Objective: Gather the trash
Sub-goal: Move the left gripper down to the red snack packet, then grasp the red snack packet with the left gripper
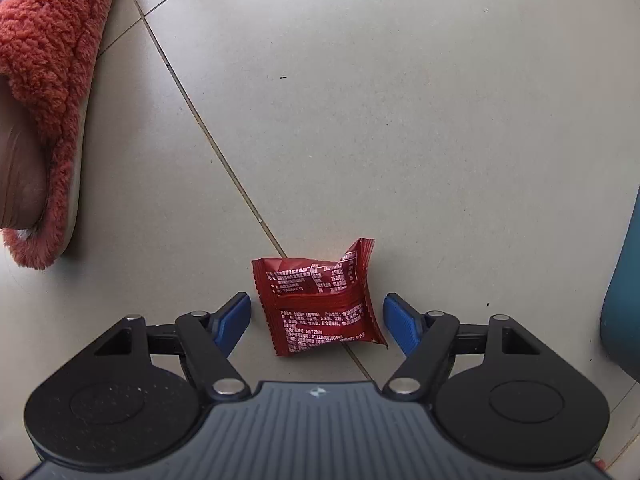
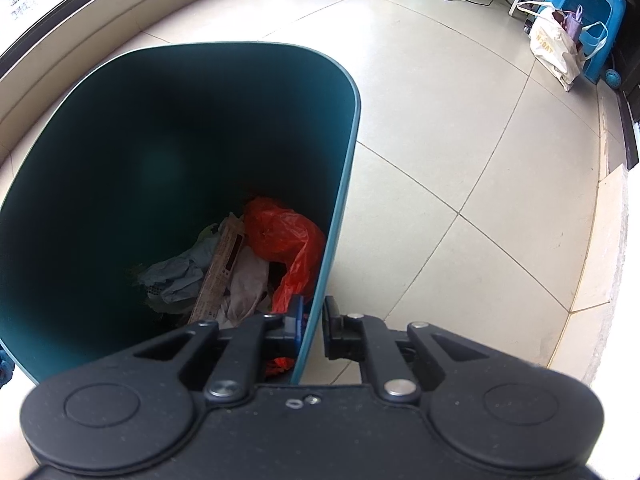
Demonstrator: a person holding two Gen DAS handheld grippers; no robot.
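A red snack wrapper [image 1: 322,300] with white print lies flat on the tiled floor, across a grout line. My left gripper [image 1: 316,316] points straight down over it and stands open, a blue pad on either side of the wrapper, neither pressing on it. In the right wrist view my right gripper [image 2: 313,320] is shut on the near wall of a teal trash bin [image 2: 344,152], one finger inside and one outside. The bin holds a red plastic bag [image 2: 280,232], crumpled paper and a printed strip.
A person's foot in a fluffy red slipper [image 1: 48,92] rests on the floor at the far left. The teal bin's side [image 1: 624,300] shows at the right edge. A blue stool [image 2: 588,4] and a white tote bag [image 2: 554,50] stand far off by the wall.
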